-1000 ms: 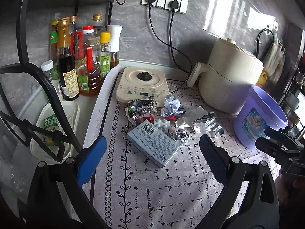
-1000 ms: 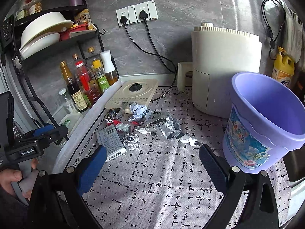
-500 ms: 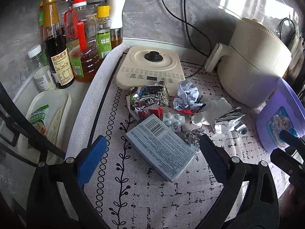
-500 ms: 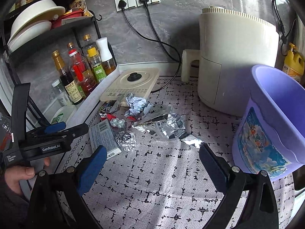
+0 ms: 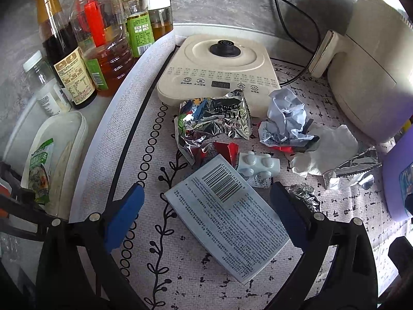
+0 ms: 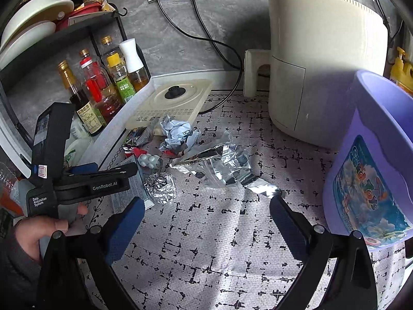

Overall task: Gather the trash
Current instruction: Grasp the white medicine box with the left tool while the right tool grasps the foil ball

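Trash lies on the patterned mat: a flat grey-blue box with a barcode [image 5: 227, 217], a silver snack wrapper [image 5: 214, 121], crumpled pale paper [image 5: 285, 113], a white blister pack [image 5: 258, 165], a white tissue [image 5: 327, 152] and a foil ball [image 6: 161, 188]. A larger foil wrapper [image 6: 222, 168] lies mid-mat. My left gripper [image 5: 206, 219] is open, its jaws either side of the box, just above it. My right gripper [image 6: 206, 226] is open and empty above bare mat. The purple bucket [image 6: 374, 160] stands at the right.
A cream induction cooker [image 5: 219, 64] sits behind the trash, with a cream air fryer [image 6: 325, 64] to its right. Sauce and oil bottles [image 5: 98, 38] stand at the left by a dish rack [image 6: 38, 31]. A white tray [image 5: 54, 155] lies off the mat's left edge.
My left gripper has moved forward and down until its jaws straddle the barcode box. My right gripper has drifted closer to the mat and bucket. Both stay open.
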The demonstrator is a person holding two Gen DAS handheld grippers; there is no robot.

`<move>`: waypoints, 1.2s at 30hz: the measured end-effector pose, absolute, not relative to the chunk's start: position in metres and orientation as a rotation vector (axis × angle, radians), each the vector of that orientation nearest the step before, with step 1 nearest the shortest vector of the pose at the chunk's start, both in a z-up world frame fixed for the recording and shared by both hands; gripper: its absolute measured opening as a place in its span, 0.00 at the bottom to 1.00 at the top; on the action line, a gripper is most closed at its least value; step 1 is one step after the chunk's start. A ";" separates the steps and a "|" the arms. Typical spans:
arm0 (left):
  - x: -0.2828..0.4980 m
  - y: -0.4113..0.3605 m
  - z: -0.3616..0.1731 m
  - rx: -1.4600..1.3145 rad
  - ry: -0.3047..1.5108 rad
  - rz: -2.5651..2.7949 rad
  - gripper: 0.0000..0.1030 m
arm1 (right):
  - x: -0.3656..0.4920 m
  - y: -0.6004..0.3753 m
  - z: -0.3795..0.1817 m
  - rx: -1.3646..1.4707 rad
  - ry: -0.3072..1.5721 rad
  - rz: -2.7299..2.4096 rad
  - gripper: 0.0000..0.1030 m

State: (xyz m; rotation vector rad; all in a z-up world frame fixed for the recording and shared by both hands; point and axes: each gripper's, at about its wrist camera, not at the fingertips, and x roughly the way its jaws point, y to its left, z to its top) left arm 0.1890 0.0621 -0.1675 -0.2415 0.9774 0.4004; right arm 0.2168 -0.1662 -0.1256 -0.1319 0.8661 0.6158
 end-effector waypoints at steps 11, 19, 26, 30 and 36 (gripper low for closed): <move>0.193 0.066 -0.186 -0.142 1.060 0.448 0.94 | 0.217 -0.157 -0.132 -0.143 0.880 0.624 0.92; 0.158 0.076 -0.187 -0.194 1.074 0.470 0.94 | 0.211 -0.138 -0.138 -0.168 0.885 0.667 0.92; 0.138 0.085 -0.198 -0.280 1.094 0.440 0.92 | 0.211 -0.124 -0.142 -0.182 0.891 0.692 0.92; 0.136 0.082 -0.192 -0.277 1.057 0.400 0.64 | 0.212 -0.119 -0.145 -0.188 0.897 0.700 0.91; 0.140 0.083 -0.180 -0.282 1.005 0.377 0.64 | 0.219 -0.110 -0.154 -0.189 0.933 0.728 0.77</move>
